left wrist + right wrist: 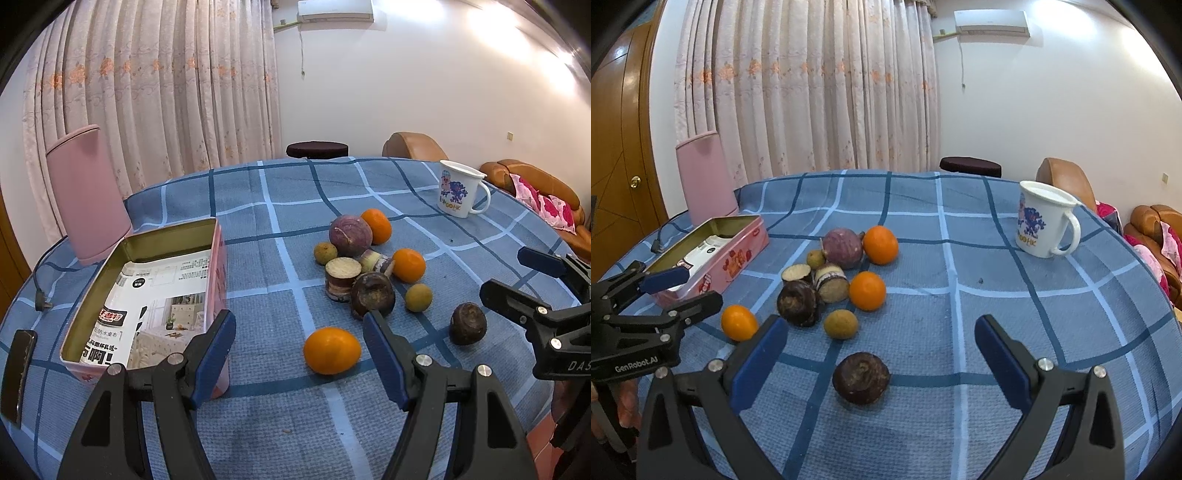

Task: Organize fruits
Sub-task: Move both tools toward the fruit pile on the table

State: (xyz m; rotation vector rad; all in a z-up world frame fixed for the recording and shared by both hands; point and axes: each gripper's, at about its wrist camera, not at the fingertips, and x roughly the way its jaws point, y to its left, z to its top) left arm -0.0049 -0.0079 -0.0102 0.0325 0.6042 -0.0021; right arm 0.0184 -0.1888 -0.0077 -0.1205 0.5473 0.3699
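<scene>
A pile of fruit lies mid-table: a purple round fruit [350,235], three oranges, two small yellow-green fruits, cut stalk pieces [342,274] and two dark brown fruits. The nearest orange [331,350] lies just ahead of my left gripper [300,344], which stands open above the cloth with nothing in it. One dark brown fruit [861,376] sits apart, between the spread fingers of my right gripper [881,345], which is open and not touching it. An open pink tin [155,291] lined with printed paper stands left of the left gripper. Each gripper shows in the other's view: the right gripper [528,288] and the left gripper [676,288].
A white printed mug [460,192] stands at the far right of the blue checked tablecloth [288,192]. A pink cylinder [86,195] stands behind the tin, with a plug and cable beside it. A dark phone [18,373] lies at the left edge. Sofa and curtain lie beyond.
</scene>
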